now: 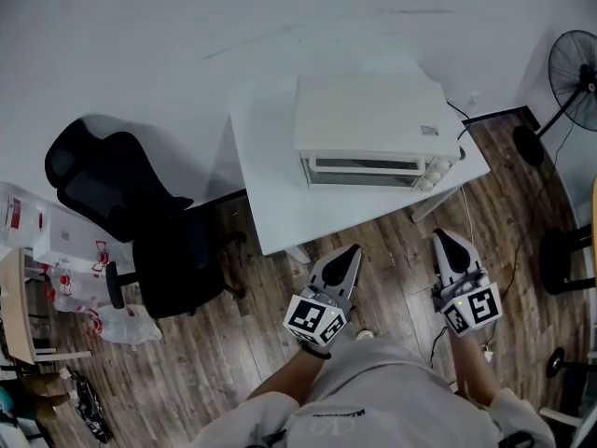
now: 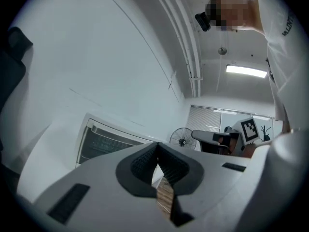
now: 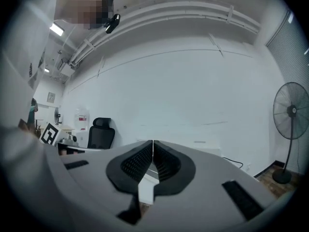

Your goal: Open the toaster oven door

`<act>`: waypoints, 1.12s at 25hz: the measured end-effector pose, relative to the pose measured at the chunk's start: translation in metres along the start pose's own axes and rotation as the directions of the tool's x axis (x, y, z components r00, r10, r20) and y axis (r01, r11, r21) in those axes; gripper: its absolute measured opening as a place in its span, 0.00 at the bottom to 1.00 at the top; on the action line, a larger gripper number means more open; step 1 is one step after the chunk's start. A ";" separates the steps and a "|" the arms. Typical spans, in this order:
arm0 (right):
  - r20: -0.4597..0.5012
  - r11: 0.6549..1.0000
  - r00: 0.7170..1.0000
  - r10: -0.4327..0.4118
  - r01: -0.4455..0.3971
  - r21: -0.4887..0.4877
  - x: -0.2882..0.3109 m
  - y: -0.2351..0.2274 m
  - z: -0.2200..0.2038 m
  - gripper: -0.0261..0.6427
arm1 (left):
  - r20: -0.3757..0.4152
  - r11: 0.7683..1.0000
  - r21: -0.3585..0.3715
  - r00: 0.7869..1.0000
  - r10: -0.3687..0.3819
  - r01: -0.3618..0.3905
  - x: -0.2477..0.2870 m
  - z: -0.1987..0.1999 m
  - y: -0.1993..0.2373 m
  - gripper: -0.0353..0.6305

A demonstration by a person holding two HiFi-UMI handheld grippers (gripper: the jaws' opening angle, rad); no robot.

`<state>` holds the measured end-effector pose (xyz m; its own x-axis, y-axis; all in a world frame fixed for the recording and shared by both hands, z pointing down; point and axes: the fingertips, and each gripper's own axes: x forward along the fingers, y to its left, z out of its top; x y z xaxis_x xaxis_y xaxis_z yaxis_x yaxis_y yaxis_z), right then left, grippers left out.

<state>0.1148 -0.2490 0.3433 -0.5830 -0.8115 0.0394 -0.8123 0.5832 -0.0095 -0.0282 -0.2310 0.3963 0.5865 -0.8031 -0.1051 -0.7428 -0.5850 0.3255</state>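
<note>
At far left, the cartons [image 1: 56, 236] carry red print too small to read, beside a black office chair [image 1: 140, 231]. The left gripper [image 1: 351, 250] hangs over the wood floor just off the near edge of the white table [image 1: 270, 203]; its jaws are pressed fully together, with nothing between them and touching nothing. The toaster oven [image 1: 373, 119] stands on the table, well apart from both grippers, with its glass door [image 1: 364, 166] closed. A small label [image 1: 429, 130] on its top is illegible. The right gripper [image 1: 440, 236] is level with the left, jaws likewise pressed together and empty. A standing fan [image 1: 574, 68] occupies the far right.
</note>
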 end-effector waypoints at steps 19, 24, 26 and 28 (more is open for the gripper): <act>-0.257 0.933 0.958 0.127 -0.203 -0.298 0.150 -0.015 -0.022 0.07 | 0.054 0.824 -0.567 0.998 0.027 0.008 0.105 -0.029 0.082 0.06; -0.271 0.935 0.949 0.161 -0.235 -0.266 0.158 -0.025 -0.034 0.07 | 0.120 0.715 -0.699 0.987 0.102 0.011 0.118 -0.037 0.096 0.11; -0.271 0.932 0.946 0.178 -0.250 -0.261 0.159 -0.028 -0.038 0.07 | 0.165 0.664 -0.746 0.978 0.131 0.036 0.122 -0.037 0.101 0.16; -0.274 0.929 0.942 0.194 -0.266 -0.258 0.160 -0.029 -0.040 0.07 | 0.208 0.613 -0.787 0.966 0.156 0.070 0.125 -0.037 0.105 0.21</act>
<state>0.0461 -0.3940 0.3901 -0.7024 -0.6411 0.3091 -0.5953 0.7673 0.2385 -0.0208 -0.3887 0.4519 0.3832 -0.8903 -0.2458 -0.1602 -0.3261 0.9316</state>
